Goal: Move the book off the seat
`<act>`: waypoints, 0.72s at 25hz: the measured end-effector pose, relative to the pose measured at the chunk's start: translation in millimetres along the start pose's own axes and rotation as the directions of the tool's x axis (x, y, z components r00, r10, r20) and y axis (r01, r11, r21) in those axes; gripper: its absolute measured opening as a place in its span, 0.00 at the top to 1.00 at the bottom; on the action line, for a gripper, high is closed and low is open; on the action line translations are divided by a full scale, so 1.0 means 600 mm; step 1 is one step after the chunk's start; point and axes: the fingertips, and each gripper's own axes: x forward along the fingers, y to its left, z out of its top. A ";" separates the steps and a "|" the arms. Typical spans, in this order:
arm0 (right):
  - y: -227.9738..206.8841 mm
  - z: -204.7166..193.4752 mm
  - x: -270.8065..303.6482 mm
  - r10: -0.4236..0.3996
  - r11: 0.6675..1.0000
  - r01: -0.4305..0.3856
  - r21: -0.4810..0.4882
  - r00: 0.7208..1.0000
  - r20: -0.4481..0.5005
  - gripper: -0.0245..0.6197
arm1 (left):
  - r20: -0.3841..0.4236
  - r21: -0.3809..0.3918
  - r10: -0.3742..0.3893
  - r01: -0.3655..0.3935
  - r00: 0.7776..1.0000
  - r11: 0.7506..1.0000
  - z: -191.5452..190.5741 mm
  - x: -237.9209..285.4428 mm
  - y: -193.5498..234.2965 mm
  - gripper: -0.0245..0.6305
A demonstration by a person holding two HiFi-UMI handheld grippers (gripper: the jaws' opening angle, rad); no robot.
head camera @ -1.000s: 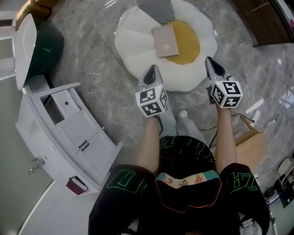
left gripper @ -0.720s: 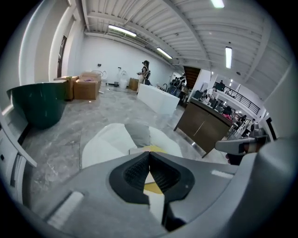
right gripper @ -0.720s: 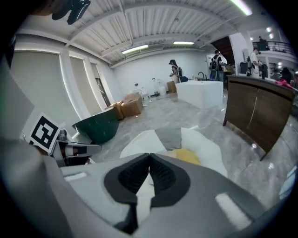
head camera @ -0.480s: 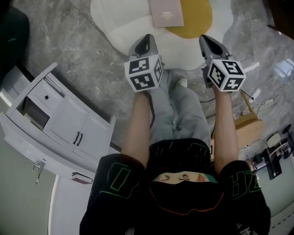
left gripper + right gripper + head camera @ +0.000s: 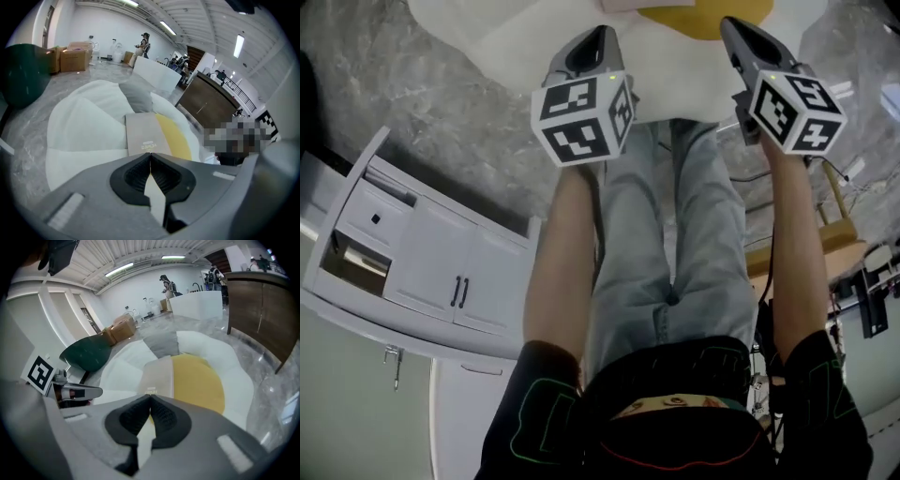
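Observation:
A beige book (image 5: 146, 133) lies flat on a white, egg-shaped floor seat (image 5: 79, 126), partly over its yellow centre (image 5: 176, 138). The right gripper view shows the same book (image 5: 157, 376) just beyond the jaw tips. My left gripper (image 5: 150, 157) is shut and empty, hovering short of the book's near edge. My right gripper (image 5: 150, 397) is shut and empty too. In the head view both grippers, left (image 5: 598, 37) and right (image 5: 733, 26), are held out side by side over the seat's near rim (image 5: 516, 37); the book is cut off at the top edge.
A white cabinet (image 5: 422, 262) with an open drawer stands at the left. A wooden stool (image 5: 825, 244) and cables sit at the right. A dark green chair (image 5: 21, 70) is left of the seat, and a dark wooden counter (image 5: 206, 101) is behind it.
Both grippers have moved forward towards the seat and stayed shut. The head view has tipped down, so the book has slid out past its top edge.

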 end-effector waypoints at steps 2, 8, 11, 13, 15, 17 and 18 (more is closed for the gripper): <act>-0.019 -0.016 0.025 0.000 1.000 -0.001 -0.008 1.000 -0.017 0.96 | -0.015 -0.044 0.015 -0.015 1.000 0.999 -0.020 0.032 0.016 0.94; -0.063 0.000 0.074 -0.028 0.999 0.028 0.022 1.000 0.000 0.91 | -0.044 -0.065 0.025 -0.028 0.999 0.997 -0.007 0.110 0.054 0.94; -0.073 0.015 0.115 -0.015 1.000 0.014 -0.027 0.999 -0.029 0.72 | -0.076 -0.046 0.005 -0.008 0.997 0.999 0.005 0.152 0.064 0.94; -0.088 0.017 0.144 -0.022 0.999 0.020 -0.034 0.999 -0.046 0.66 | -0.116 -0.040 -0.001 -0.004 0.993 0.999 0.000 0.183 0.071 0.93; -0.096 0.013 0.172 -0.011 1.000 0.009 -0.027 0.998 -0.066 0.65 | -0.146 -0.038 0.002 -0.007 0.989 0.999 -0.005 0.208 0.081 0.87; -0.097 0.003 0.198 0.011 1.000 -0.012 -0.012 0.996 -0.091 0.60 | -0.163 -0.027 0.001 -0.006 0.987 1.000 -0.010 0.225 0.089 0.84; -0.095 -0.005 0.208 0.018 1.000 -0.019 -0.011 0.994 -0.105 0.60 | -0.175 -0.014 0.004 -0.006 0.985 1.000 -0.017 0.232 0.094 0.77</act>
